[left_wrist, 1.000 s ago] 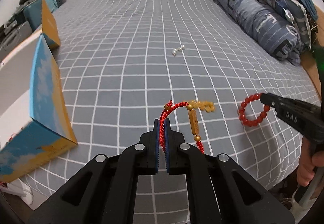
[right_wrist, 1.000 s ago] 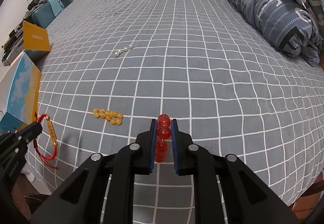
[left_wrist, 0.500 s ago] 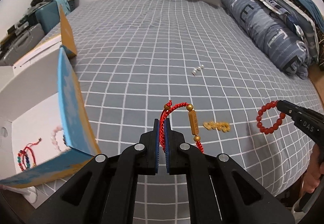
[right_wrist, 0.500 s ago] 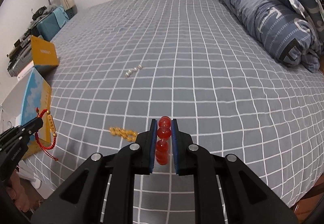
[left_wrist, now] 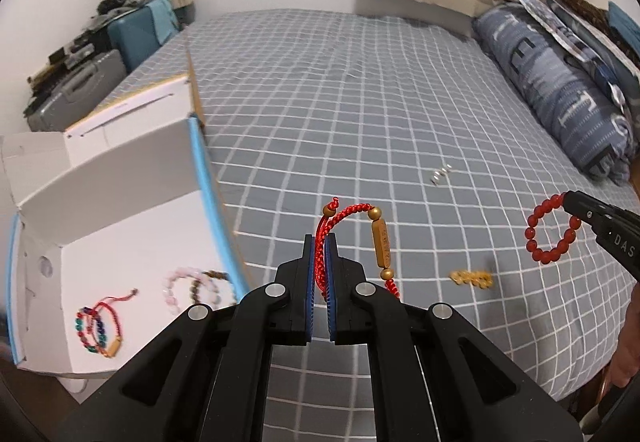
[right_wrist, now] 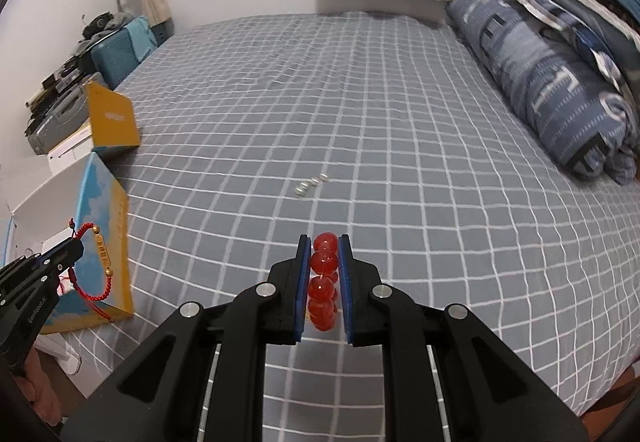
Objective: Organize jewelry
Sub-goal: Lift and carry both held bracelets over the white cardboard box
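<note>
My left gripper point(left_wrist: 320, 242) is shut on a red cord bracelet point(left_wrist: 352, 212) with a gold tube charm, held above the bed just right of the open white box point(left_wrist: 120, 242). The gripper and bracelet also show in the right wrist view point(right_wrist: 94, 262). My right gripper point(right_wrist: 324, 242) is shut on a red bead bracelet point(right_wrist: 324, 262), which hangs as a ring in the left wrist view point(left_wrist: 550, 228). The box holds several bracelets point(left_wrist: 96, 326). A yellow bead bracelet point(left_wrist: 471, 278) and a small string of pearls point(left_wrist: 440, 174) lie on the bed.
The grey checked bedspread point(right_wrist: 380, 102) fills the middle. Blue pillows point(right_wrist: 560, 82) are stacked along the right. The box has blue and orange outer walls point(right_wrist: 108, 242) and an orange flap point(right_wrist: 112, 122). Cases and clutter point(left_wrist: 80, 82) stand at the left.
Both grippers have lifted and moved left with their bracelets. The left gripper now looks down into the open box, whose inside and bracelets have come into view.
</note>
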Tool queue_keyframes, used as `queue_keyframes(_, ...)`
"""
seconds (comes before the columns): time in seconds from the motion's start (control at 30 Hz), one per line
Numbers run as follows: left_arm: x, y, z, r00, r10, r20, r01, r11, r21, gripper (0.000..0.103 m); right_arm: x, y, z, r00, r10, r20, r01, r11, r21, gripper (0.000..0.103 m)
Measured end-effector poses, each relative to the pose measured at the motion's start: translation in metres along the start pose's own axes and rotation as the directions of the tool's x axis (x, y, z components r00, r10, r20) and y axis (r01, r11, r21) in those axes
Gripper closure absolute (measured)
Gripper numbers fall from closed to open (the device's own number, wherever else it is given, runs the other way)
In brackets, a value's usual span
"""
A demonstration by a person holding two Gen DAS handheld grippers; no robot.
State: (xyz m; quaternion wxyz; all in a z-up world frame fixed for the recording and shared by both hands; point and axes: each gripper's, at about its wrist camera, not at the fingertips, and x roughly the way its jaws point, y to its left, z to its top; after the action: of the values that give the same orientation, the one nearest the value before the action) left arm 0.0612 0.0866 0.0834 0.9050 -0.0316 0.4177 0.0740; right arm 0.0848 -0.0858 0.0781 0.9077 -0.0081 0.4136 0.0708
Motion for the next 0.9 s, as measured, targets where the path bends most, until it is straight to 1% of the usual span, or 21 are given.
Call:
queue_keyframes(0.17,-0.011,0.027,0.006,0.999,0.030,0.017,-0.030,0.999,-0.037,0.099,0.000,0.037,0.014,0.999,0.033,0.011,-0.032,0.999,-0.042,0.090)
queue_keyframes(0.27,-0.022,0.048,0.008,0.999,0.045,0.019,-0.044,0.997,-0.069,0.099,-0.006,0.069,0.019,0.997,0.070,0.023,-0.067,0.994,-0.086,0.090)
queue_keyframes(0.37,-0.035,0.076,0.008,0.996,0.078,0.030,-0.075,0.992,-0.099,0.099,-0.010,0.097,0.023,0.996,0.088,0.031,-0.084,0.989,-0.119,0.090)
queue_keyframes(0.5,-0.044,0.108,0.007,0.993,0.115,0.030,-0.109,0.984,-0.141,0.099,-0.013,0.132,0.028,0.990,0.134,0.039,-0.127,0.980,-0.151,0.090)
queue_keyframes(0.63,-0.049,0.136,0.001,0.987,0.158,0.030,-0.151,0.974,-0.168,0.098,-0.012,0.166,0.029,0.984,0.178,0.033,-0.169,0.969,-0.177,0.090)
queue_keyframes(0.9,-0.052,0.179,-0.014,0.977,0.214,0.004,-0.207,0.953,-0.219,0.098,-0.018,0.224,0.029,0.969,0.240,0.048,-0.223,0.947,-0.229,0.090)
